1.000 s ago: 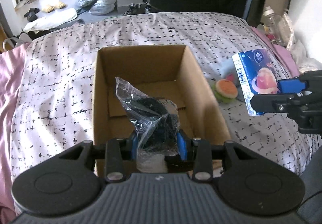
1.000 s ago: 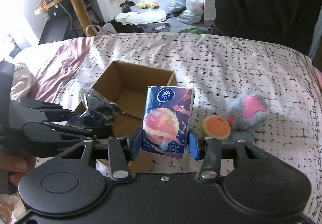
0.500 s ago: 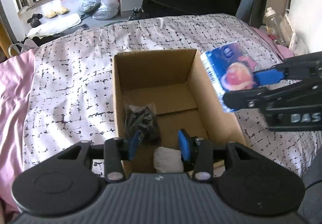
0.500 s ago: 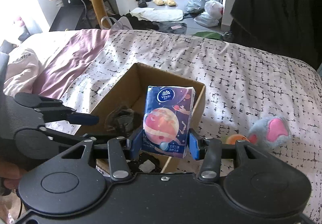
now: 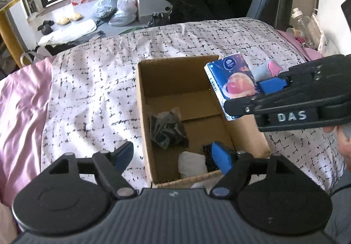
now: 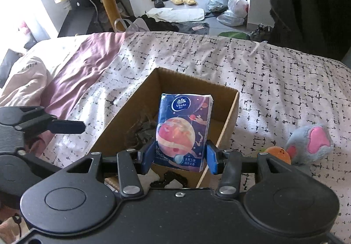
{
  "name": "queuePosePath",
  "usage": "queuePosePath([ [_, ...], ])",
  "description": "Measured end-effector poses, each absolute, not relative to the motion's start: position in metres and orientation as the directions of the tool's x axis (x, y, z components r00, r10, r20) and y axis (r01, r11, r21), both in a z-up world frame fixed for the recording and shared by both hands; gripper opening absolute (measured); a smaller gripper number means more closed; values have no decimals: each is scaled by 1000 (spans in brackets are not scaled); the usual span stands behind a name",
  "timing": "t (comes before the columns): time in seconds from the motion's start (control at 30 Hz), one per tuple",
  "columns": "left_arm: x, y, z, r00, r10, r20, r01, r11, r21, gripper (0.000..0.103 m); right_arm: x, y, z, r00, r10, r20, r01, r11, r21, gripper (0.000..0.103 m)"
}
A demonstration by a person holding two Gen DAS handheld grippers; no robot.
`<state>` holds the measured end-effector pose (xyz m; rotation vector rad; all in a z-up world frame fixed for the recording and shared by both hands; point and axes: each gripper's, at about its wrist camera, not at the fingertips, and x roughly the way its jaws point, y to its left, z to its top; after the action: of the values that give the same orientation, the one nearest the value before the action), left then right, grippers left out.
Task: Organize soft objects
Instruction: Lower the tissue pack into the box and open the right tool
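Observation:
An open cardboard box (image 5: 175,64) stands on the patterned bedspread; it also shows in the right wrist view (image 6: 228,112). Inside lie a clear bag of black stuff (image 5: 166,127), a white soft bundle (image 5: 192,164) and a dark item at the near right. My left gripper (image 5: 173,155) is open and empty above the box's near left edge. My right gripper (image 6: 179,157) is shut on a blue Vinda tissue pack (image 6: 183,132) and holds it over the box's right wall (image 5: 232,86).
A grey plush with pink ears (image 6: 311,144) and a small orange toy (image 6: 278,154) lie on the bedspread right of the box. A pink sheet (image 5: 19,99) covers the bed's left side. Bags and slippers lie on the floor beyond.
My left gripper has let the clear bag drop into the box and opened wide, drawing back. My right gripper has carried the tissue pack left, over the box.

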<state>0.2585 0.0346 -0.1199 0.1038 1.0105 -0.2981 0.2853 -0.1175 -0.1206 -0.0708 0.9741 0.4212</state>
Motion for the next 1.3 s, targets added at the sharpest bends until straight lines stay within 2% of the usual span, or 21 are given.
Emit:
queuePosePath([
  [0.3, 247, 50, -122, 503, -143, -852, 239, 971, -22, 79, 291, -104, -145, 440, 320, -839, -374, 915, 153, 48],
  [0.37, 245, 58, -124, 513, -136, -847, 205, 978, -33, 82, 292, -100, -149, 430, 314, -847, -377, 915, 147, 48],
  [0.5, 246, 72, -127, 534, -115, -838, 137, 989, -49, 97, 293, -94, -155, 403, 306, -862, -387, 911, 142, 52],
  [0.53, 248, 74, -128, 537, -103, -838, 124, 991, -42, 99, 292, -93, -156, 401, 306, -863, -392, 909, 140, 56],
  [0.63, 250, 82, -129, 549, -117, -828, 100, 992, -74, 103, 287, -92, -151, 421, 294, -858, -404, 908, 113, 79],
  [0.7, 251, 87, -130, 555, -150, -818, 95, 989, -116, 103, 282, -93, -144, 445, 298, -845, -420, 902, 97, 84],
  [0.9, 251, 80, -125, 600, -137, -788, 109, 990, -89, 103, 275, -106, -125, 475, 306, -825, -417, 904, 95, 87],
  [0.97, 252, 76, -123, 607, -138, -782, 118, 990, -83, 103, 272, -114, -121, 477, 320, -818, -411, 904, 114, 94],
  [1.3, 256, 45, -112, 573, -177, -800, 180, 980, -88, 103, 265, -154, -111, 526, 303, -795, -364, 925, 111, 99],
])
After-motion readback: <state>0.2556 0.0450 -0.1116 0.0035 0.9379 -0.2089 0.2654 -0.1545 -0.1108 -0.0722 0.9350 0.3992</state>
